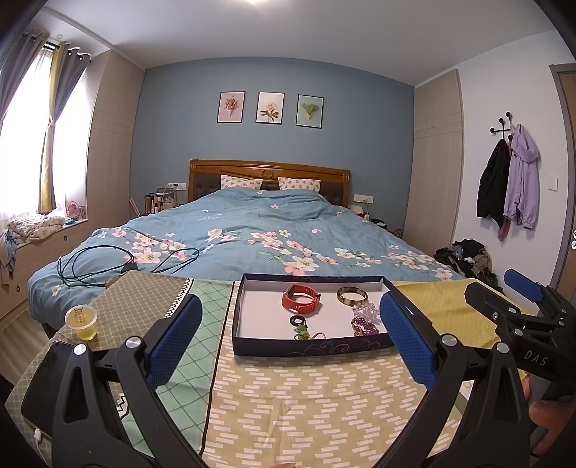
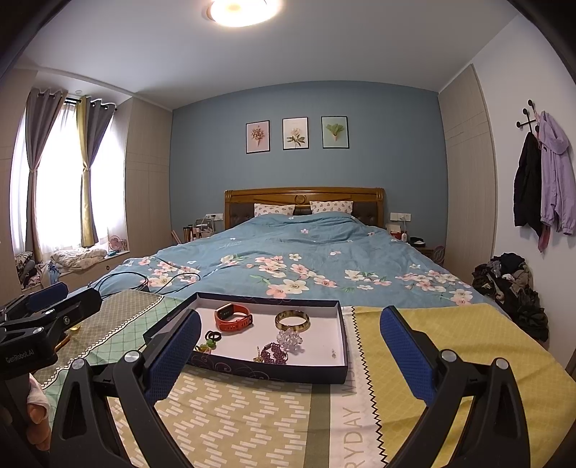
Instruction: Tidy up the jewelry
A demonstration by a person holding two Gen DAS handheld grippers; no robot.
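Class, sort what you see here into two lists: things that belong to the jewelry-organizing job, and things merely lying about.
Belongs to the job:
box tray
red watch band
amber bangle
purple bead bracelets
black ring and green charm
left gripper, open
right gripper, open

Lying about:
jelly cup
phone
black cable

My two views: sharp and evenly bright, lit by the glaring ceiling lamp (image 2: 239, 10) and overexposed window (image 1: 25, 118); fisheye bending and dark vignetting at edges.
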